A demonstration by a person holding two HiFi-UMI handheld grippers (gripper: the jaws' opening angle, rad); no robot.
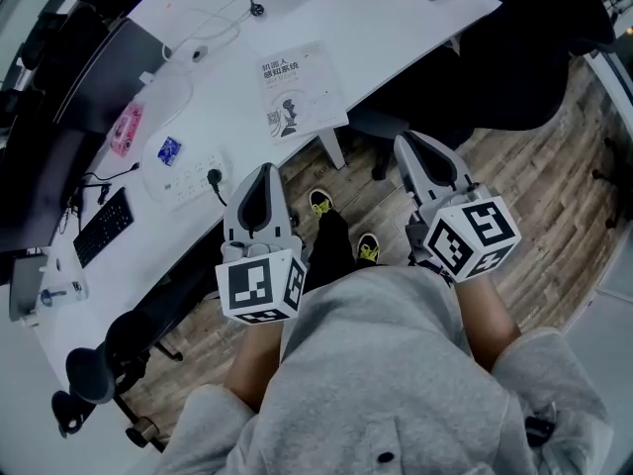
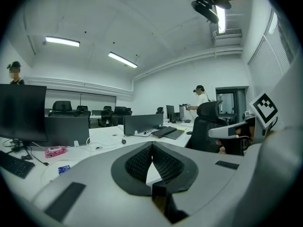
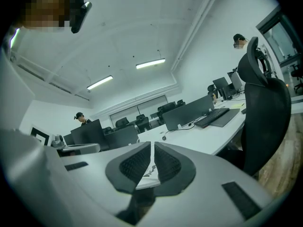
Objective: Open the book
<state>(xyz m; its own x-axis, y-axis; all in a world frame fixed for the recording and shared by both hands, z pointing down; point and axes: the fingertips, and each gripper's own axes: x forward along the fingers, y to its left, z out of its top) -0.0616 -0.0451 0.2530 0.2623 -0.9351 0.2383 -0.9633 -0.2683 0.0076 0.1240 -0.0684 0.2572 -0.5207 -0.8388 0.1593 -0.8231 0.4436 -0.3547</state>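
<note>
Book (image 1: 302,89) closed, nothing touching it
Left hand-held gripper (image 1: 264,173) and right hand-held gripper (image 1: 411,142) both have their jaws together, holding nothing. The book lies flat on the worktop (image 1: 396,28) ahead of them, well apart, roughly between the two.

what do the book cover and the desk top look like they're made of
Book: paper or thin card, matte white with printed artwork. Desk: smooth white top, likely laminate, faint sheen; its core does not show.

Glossy paper book (image 1: 302,92), smooth white desk (image 1: 406,18) — likely laminate, wood-plank floor (image 1: 554,206)
</note>
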